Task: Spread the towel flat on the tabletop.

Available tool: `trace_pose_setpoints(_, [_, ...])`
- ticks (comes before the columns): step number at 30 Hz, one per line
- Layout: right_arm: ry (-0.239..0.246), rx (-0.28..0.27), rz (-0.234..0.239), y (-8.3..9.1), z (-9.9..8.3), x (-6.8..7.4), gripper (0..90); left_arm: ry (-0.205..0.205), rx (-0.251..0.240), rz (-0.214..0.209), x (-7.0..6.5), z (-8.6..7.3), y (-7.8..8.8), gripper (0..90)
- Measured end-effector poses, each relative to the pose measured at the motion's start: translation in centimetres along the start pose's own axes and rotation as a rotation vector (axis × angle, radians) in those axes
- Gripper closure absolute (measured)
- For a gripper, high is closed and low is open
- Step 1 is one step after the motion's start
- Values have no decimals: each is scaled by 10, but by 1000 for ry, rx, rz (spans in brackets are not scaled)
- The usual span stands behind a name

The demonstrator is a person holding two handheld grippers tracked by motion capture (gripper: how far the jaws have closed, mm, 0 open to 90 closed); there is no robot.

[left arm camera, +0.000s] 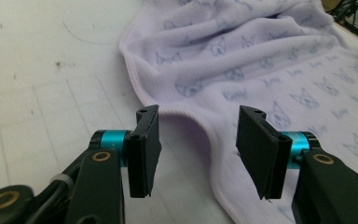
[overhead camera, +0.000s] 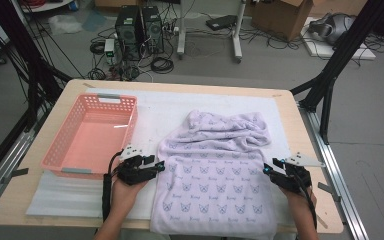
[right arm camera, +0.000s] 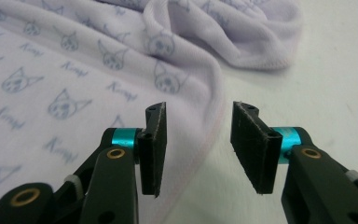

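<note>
While both grippers stand half wide and hold nothing, the towel (overhead camera: 215,175) lies flat at 6 o'clock of the table (overhead camera: 285,107), bunched toward 12. The left gripper (overhead camera: 161,166) frames its 9 o'clock hem, the right gripper (overhead camera: 265,169) the 3 o'clock hem. Closing too high could miss the hem, and 1 side would then drag.

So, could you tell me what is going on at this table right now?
A person is working on a lilac towel printed with cat faces, spread on the table beside an empty pink basket. The left hand-held gripper sits at the towel's left edge and the right hand-held gripper at its right edge. Both have their jaws open with the hem between or just ahead of them, gripping nothing. The towel's far end lies bunched in folds.
</note>
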State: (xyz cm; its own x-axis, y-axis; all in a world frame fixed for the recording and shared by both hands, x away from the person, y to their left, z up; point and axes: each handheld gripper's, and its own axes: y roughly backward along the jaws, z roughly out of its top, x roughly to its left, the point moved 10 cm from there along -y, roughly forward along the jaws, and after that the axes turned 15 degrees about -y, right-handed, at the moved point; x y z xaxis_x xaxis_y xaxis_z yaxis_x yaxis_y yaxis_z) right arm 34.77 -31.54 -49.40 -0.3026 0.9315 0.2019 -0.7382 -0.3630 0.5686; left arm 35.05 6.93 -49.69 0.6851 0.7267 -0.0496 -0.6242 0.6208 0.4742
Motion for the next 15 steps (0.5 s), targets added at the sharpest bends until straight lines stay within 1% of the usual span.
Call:
trace_pose_setpoints(3, [-15,2,9,12,-10,-1,539,10,10,-25,-12,-8,10,493])
trace_pose_setpoints(4, [-17,8,13,16,-15,0,538,11,17,-22,-16,-11,13,493])
trace_pose_setpoints(8, [-3,36,26,28,-32,4,540,14,46,-43,-35,-22,21,498])
trace_pose_setpoints(11, [-17,58,42,34,-42,7,532,19,70,-53,-46,-31,26,494])
trace_pose_setpoints(14, [-26,90,74,38,-52,13,541,22,68,-60,-57,-35,32,491])
trace_pose_setpoints(15, [-18,99,83,38,-55,15,542,15,66,-59,-60,-36,34,491])
